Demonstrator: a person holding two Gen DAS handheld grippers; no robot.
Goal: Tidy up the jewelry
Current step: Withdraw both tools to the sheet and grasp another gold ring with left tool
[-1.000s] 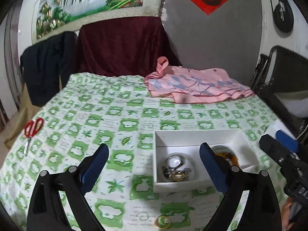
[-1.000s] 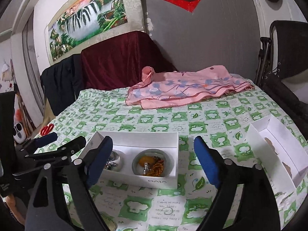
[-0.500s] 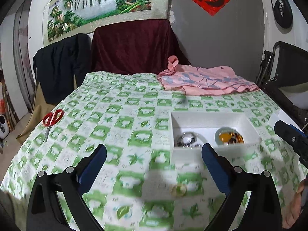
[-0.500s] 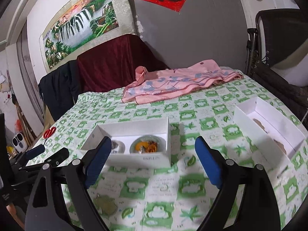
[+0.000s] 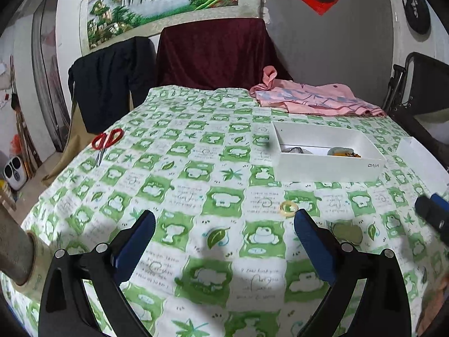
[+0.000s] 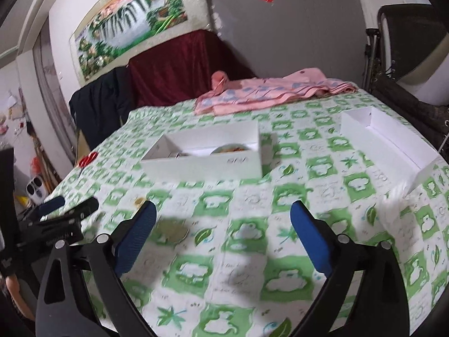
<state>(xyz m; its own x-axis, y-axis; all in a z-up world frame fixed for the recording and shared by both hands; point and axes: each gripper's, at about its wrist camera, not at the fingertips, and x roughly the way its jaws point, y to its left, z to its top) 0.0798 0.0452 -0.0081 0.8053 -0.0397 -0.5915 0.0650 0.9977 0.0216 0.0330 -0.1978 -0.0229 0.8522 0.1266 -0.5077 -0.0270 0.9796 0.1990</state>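
Sorting looks partly done, judging from how things lie. The white box (image 5: 327, 153) on the green-checked tablecloth (image 5: 196, 168) already holds jewelry: a silvery piece (image 5: 294, 149) on its left side and a round greenish dish (image 5: 343, 150) with amber beads (image 5: 354, 156) on its right. The near wall hides most of the contents, so an exact count is not possible.

Left outside, near the table's front edge:
- a pale yellow ring (image 5: 289, 207), flat on the cloth in front of the box and just beyond the left gripper's right finger;
- a dull greenish round piece (image 5: 347, 232) to the right of that finger; in the right wrist view the same piece (image 6: 171, 231) lies just beside the right gripper's left finger. Blur prevents identifying it further.

A second white tray (image 6: 390, 146), likely the lid, stands well apart to the right of the box; what shows of its interior looks bare.

Left gripper (image 5: 224, 245): jaws wide apart, nothing between them, above bare cloth. Right gripper (image 6: 223, 237): jaws opening, already near full spread, nothing between them.

Red scissors (image 5: 106, 143) lie at the far left edge, a pink cloth (image 5: 317, 99) at the back; neither looks part of the sorting.

Judgement: two loose pieces at least remain to go into the box.
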